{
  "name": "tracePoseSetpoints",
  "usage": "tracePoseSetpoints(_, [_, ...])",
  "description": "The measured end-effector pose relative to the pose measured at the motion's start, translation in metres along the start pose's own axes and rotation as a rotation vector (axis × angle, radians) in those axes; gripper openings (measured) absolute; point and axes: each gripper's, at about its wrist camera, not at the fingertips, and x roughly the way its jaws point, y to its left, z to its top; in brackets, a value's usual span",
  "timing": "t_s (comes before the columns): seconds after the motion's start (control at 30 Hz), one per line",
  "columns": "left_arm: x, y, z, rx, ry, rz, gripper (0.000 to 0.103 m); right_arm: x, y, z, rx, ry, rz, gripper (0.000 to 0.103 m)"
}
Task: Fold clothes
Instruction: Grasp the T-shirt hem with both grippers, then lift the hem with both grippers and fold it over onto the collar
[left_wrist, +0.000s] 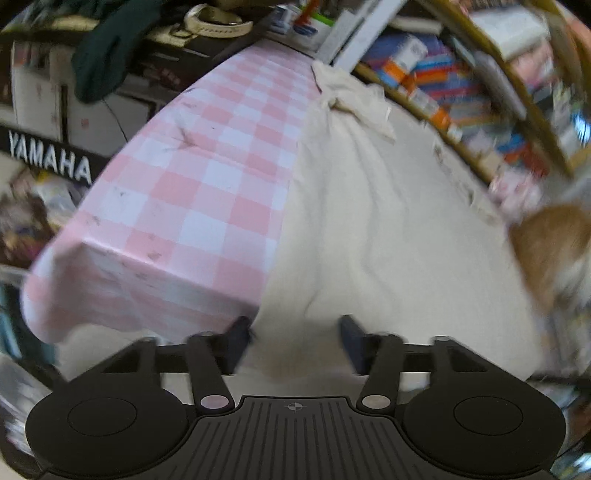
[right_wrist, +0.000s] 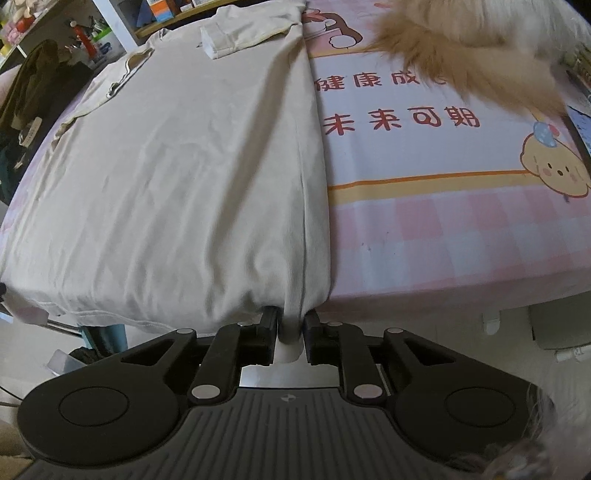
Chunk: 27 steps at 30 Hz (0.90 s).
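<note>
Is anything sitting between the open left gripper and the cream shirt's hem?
Nothing visible does. The left gripper is open with the cream shirt directly ahead. The right gripper is already shut on the shirt. A furry animal lies farther back.

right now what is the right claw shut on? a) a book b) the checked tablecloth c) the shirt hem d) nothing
c: the right claw pinches a fold of the shirt at its hem, at the table's near edge.

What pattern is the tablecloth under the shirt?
Pink and white checks on the tablecloth, clearest in the left wrist view.
</note>
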Motion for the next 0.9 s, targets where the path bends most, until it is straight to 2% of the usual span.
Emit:
tracePoseSetpoints(0.07, [-0.001, 0.003, -0.001, -0.045, 0.007, -0.056, 0.006, -0.002, 0.000, -0.001, 0.002, -0.011, 0.007, 0.008])
tracePoseSetpoints(0.1, [-0.002, 0.001, -0.001, -0.042, 0.007, -0.063, 0.006, -0.003, 0.000, -0.001, 0.004, -0.018, 0.007, 0.008])
tracePoseSetpoints(0.17, [-0.004, -0.001, -0.004, -0.016, 0.012, -0.014, 0.004, -0.009, -0.002, -0.003, 0.016, -0.035, 0.008, 0.007])
tracePoseSetpoints(0.23, [-0.007, 0.003, -0.005, -0.027, 0.015, -0.009, 0.004, -0.014, -0.004, -0.006, 0.032, -0.051, 0.015, 0.007])
tracePoseSetpoints(0.5, [-0.032, 0.014, -0.023, -0.032, 0.059, -0.046, 0.004, -0.040, -0.016, -0.035, 0.160, -0.071, 0.066, 0.007])
tracePoseSetpoints(0.67, [-0.044, 0.027, -0.046, -0.051, 0.121, -0.052, 0.004, -0.042, -0.017, -0.072, 0.219, -0.006, 0.061, 0.007])
tracePoseSetpoints(0.8, [-0.040, 0.041, -0.068, -0.091, 0.200, -0.041, 0.004, -0.045, -0.018, -0.101, 0.266, 0.046, 0.057, 0.007])
tracePoseSetpoints(0.9, [-0.038, 0.044, -0.072, -0.109, 0.226, -0.053, 0.004, -0.040, -0.018, -0.117, 0.283, 0.104, 0.043, 0.007])
